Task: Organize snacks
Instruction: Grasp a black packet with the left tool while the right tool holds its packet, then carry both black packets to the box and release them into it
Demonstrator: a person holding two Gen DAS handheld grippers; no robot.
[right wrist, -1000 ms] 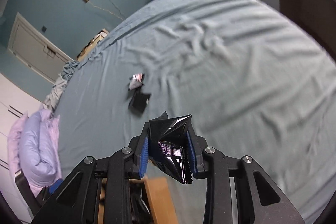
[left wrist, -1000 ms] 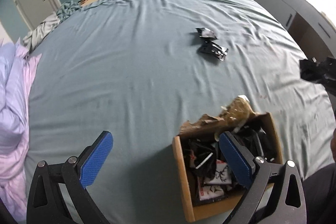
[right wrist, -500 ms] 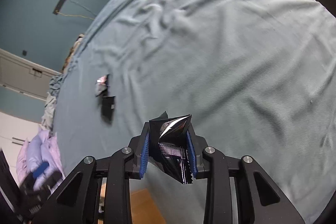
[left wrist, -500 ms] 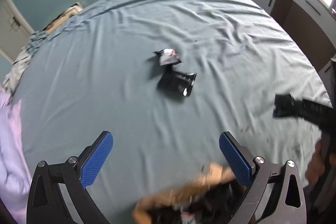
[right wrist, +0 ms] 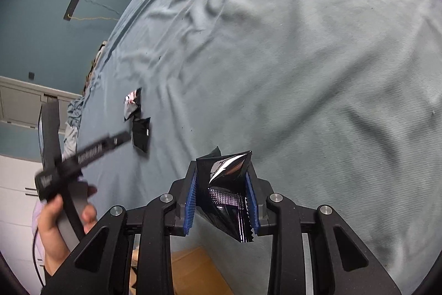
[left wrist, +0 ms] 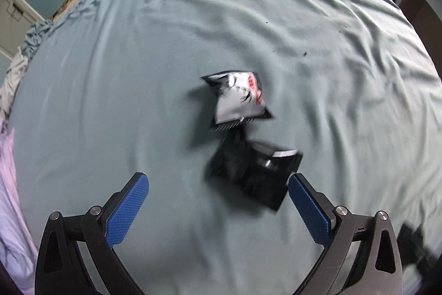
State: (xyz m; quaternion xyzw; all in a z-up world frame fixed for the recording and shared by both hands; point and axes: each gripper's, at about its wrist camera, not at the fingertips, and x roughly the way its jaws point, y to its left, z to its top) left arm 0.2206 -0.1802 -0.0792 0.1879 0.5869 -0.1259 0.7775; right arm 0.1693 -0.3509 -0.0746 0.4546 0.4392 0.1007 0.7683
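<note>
Sorting is partway done, judging by the frames: two loose snack packs are left on the bed sheet [left wrist: 110,101], one more is in hand, and the box barely shows.

White snack packet [left wrist: 239,98] w/ red print lies centre of the left wrist view; black snack packet [left wrist: 252,176] sits just below it, lower centre-right, corners touching or nearly so — blur makes it hard to tell. Right wrist view shows the same pair small at mid-left.

Left gripper [left wrist: 218,201] hangs over the black pack w/ jaws spread wide, nothing between the blue pads [left wrist: 125,212]; its right pad is just beside the pack's edge, not touching as far as I can see. Right gripper [right wrist: 222,201] is clamped narrow on a shiny black foil packet [right wrist: 225,195], bottom centre of its view. Cardboard box [right wrist: 193,270] peeks out bottom centre, below the jaws, so that pack looks close to drop-off but isn't in yet. A hand [right wrist: 59,223] holding the left tool shows lower left.

Vs a sec ago: left view had the box, full of packs, at lower right and the two packs far off at upper right; now the box is out of frame and the packs fill the centre. Right grip unchanged; the sheet in its view has tilted, and the left tool has come into frame.
</note>
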